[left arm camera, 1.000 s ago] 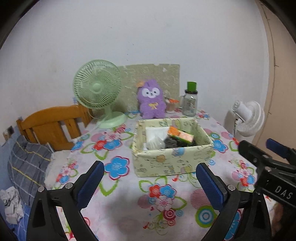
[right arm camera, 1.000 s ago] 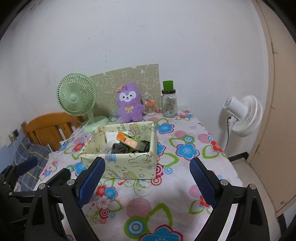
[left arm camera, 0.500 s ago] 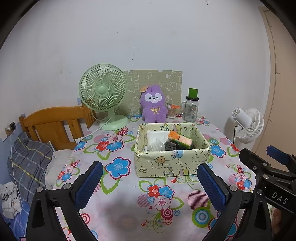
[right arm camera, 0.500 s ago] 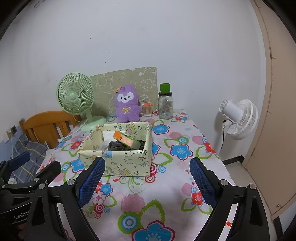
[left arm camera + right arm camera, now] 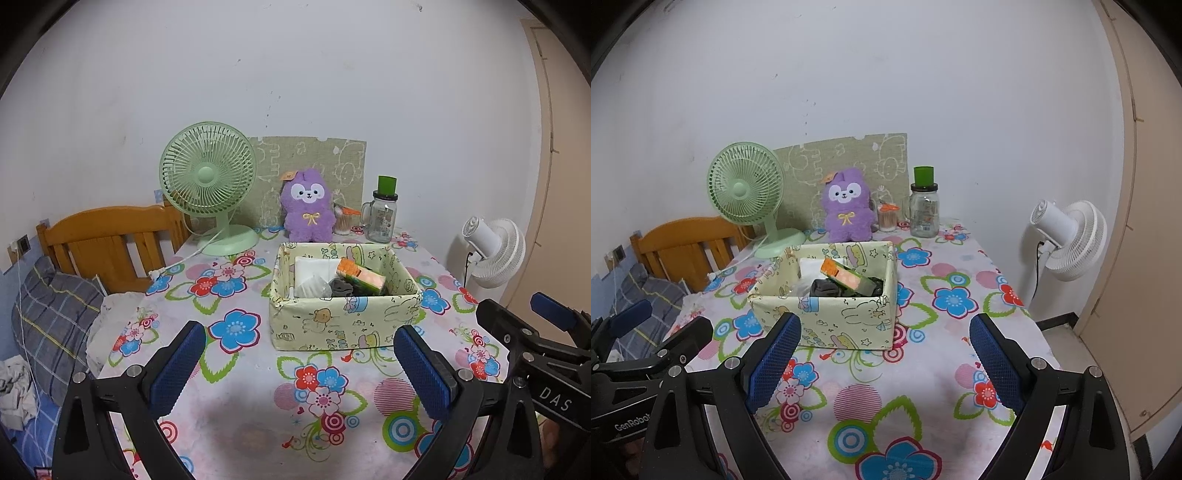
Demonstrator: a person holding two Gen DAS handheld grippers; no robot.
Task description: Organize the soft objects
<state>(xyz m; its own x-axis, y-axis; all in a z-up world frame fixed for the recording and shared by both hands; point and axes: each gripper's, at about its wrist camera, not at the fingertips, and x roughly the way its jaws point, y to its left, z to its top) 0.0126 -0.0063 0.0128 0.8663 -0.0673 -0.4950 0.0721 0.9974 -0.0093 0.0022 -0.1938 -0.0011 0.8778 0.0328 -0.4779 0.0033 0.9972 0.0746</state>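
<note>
Nearest to me, the left gripper (image 5: 299, 362) hovered with its blue fingers (image 5: 177, 363) spread wide and nothing between them, and the right gripper (image 5: 884, 363) hung the same way, splayed and empty. Both sat low over the flowered worktop (image 5: 258, 406), probably because nothing was left to carry.

Just beyond the fingertips stood the pale patterned box (image 5: 343, 321), ahead of the left pair and a little toward its right finger. It held the soft things: a white folded cloth (image 5: 314, 267), a dark bundle (image 5: 341, 286) and an orange pack (image 5: 360, 277) lying across them. I judged the sorting close to finished.

Farther past the fingers, against the wall, sat the purple plush (image 5: 308, 210), upright and well apart from the box, beside the green fan (image 5: 208, 184) and a glass jar (image 5: 382, 218).

Compared with a second before, both grippers had drawn back and lifted: the box looked smaller and more worktop showed ahead of the fingers.
</note>
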